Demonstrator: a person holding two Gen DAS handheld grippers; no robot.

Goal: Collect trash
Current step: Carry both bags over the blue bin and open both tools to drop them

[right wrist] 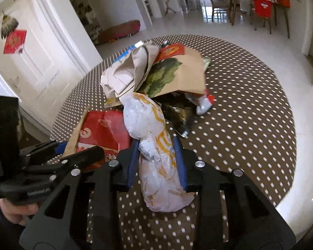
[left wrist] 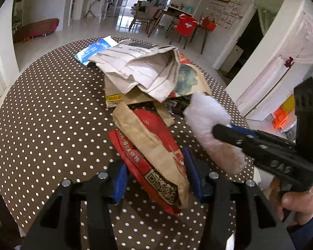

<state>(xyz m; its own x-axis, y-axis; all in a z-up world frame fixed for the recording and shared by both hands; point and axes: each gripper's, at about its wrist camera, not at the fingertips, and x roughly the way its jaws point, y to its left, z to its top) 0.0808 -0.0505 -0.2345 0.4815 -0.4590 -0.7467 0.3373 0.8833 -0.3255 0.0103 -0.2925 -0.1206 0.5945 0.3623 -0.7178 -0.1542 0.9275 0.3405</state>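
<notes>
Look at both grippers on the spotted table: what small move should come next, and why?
Probably lift both hands together. The right gripper is shut on the white wrapper and the left gripper grips the brown and red paper bag, so both pieces look ready to leave the table.

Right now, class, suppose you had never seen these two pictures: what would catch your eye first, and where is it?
First, the heap of paper trash in the middle of the brown polka-dot table. At its near edge the left hand-held gripper clamps a red-and-brown paper bag. Beside it, the right hand-held gripper pinches a crumpled white wrapper with yellow print. Behind them a folded newspaper tops the pile.
</notes>
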